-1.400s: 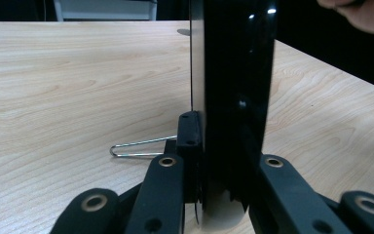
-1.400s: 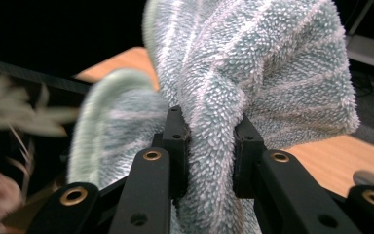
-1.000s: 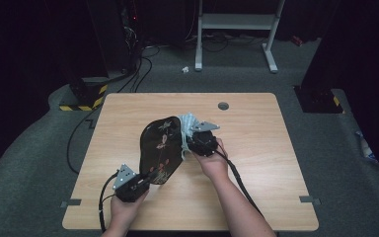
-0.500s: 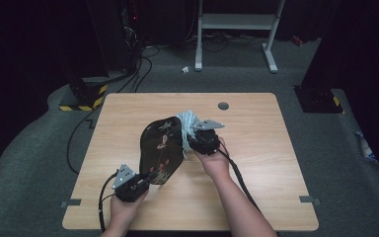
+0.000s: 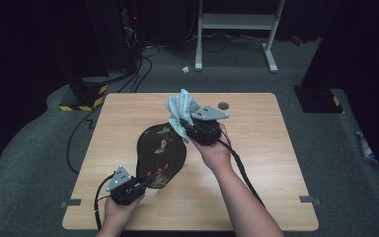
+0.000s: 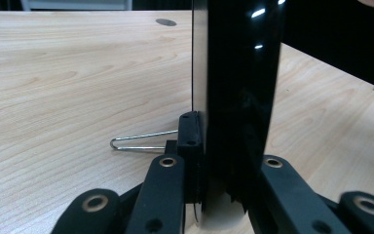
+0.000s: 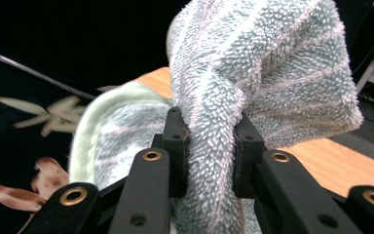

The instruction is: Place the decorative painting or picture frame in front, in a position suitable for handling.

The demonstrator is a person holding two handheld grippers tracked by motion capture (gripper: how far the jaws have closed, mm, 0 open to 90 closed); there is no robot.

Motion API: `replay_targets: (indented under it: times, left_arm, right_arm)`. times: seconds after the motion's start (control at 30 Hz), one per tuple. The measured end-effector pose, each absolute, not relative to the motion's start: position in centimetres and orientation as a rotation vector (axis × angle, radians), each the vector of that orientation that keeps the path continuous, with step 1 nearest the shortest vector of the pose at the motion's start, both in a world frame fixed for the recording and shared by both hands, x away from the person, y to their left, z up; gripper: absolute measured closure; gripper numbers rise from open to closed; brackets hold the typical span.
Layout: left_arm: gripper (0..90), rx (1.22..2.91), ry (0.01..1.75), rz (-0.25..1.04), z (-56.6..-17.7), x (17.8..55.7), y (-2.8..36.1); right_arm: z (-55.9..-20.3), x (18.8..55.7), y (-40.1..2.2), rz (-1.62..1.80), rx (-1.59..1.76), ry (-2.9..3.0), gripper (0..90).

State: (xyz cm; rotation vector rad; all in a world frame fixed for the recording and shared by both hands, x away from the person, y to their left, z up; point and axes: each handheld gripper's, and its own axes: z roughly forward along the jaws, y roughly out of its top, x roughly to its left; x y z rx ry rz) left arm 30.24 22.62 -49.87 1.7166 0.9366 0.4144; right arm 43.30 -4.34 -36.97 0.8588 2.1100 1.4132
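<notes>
A pale wooden tabletop sits on grey carpet, a round cable port near its far edge. Beyond, the room falls dark. A white metal stand rises at the back, black cables snake across the floor, and yellow-black hazard tape marks a base on the left.

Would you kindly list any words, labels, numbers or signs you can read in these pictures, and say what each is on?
None: no readable text.
The black tray bears painted flowers and leaves, no lettering.
The pale green cloth has plain stripes, no label.
The yellow-and-black hazard stripes on the floor base carry no words.
</notes>
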Motion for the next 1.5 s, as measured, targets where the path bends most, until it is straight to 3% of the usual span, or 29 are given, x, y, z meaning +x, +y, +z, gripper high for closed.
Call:
replay_targets:
  times: [0.3, 0.67, 0.93, 1.5]
  left_arm:
    - [80.1, 1.744, 0.899, 0.400, -49.7, 30.3, 23.0]
    - [80.1, 1.744, 0.886, 0.393, -49.8, 30.3, 23.3]
    - [80.2, 1.743, 0.885, 0.388, -49.8, 30.3, 23.3]
    - [80.1, 1.752, 0.881, 0.390, -49.8, 30.4, 23.5]
  right_arm:
    - [-38.3, 43.6, -5.2, 1.412, 0.900, 2.144, 73.2]
    - [-45.9, 42.1, -5.8, 1.266, 0.960, 2.279, 73.6]
    - [-49.0, 42.0, -6.4, 1.175, 0.990, 2.358, 73.6]
    - [-40.1, 41.3, -6.2, 1.321, 0.811, 2.183, 73.6]
